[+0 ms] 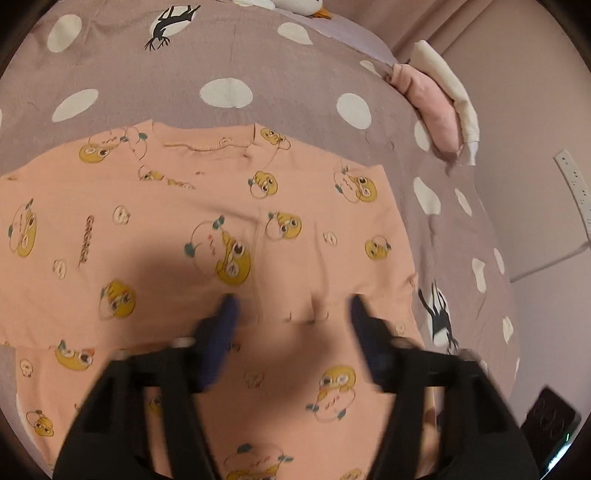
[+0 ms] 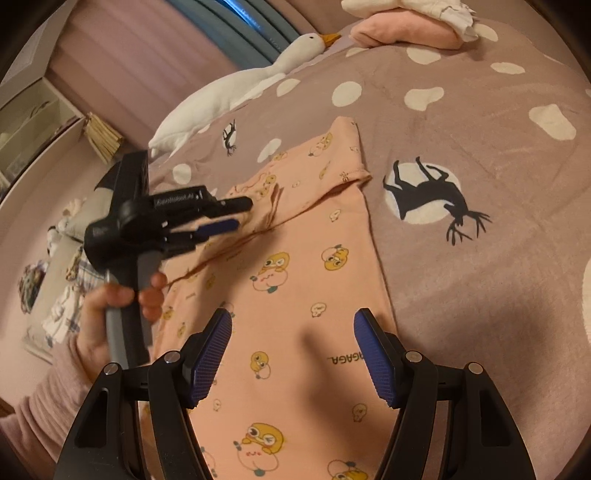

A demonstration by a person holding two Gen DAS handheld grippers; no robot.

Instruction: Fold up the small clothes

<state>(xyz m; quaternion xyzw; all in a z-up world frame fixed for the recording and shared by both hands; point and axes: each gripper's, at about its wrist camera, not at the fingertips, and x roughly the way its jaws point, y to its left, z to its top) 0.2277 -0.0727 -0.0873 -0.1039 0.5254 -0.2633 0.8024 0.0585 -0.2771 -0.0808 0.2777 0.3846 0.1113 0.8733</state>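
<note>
We work over a bed whose mauve cover [image 2: 461,266] is soft, with white blobs and black deer prints. The peach garment [image 2: 295,280], thin knit printed with yellow cartoon faces, lies spread flat on it. In the left wrist view the left claw [image 1: 291,302] stands wide, its blurred blue pads [image 1: 227,314] just over the cloth, which fills the frame from 9 to 5 o'clock; we cannot tell whether they touch. The right claw [image 2: 293,350] is wide too, gripping nothing, with the garment running from between its ridged pads [image 2: 212,354] up toward 12 o'clock. Only the right view shows the left claw from the side, held in a hand [image 2: 114,310] at 9 o'clock, and a long white plush goose [image 2: 236,85] at 11. Both views catch a pink and cream folded pile [image 2: 406,26].
</note>
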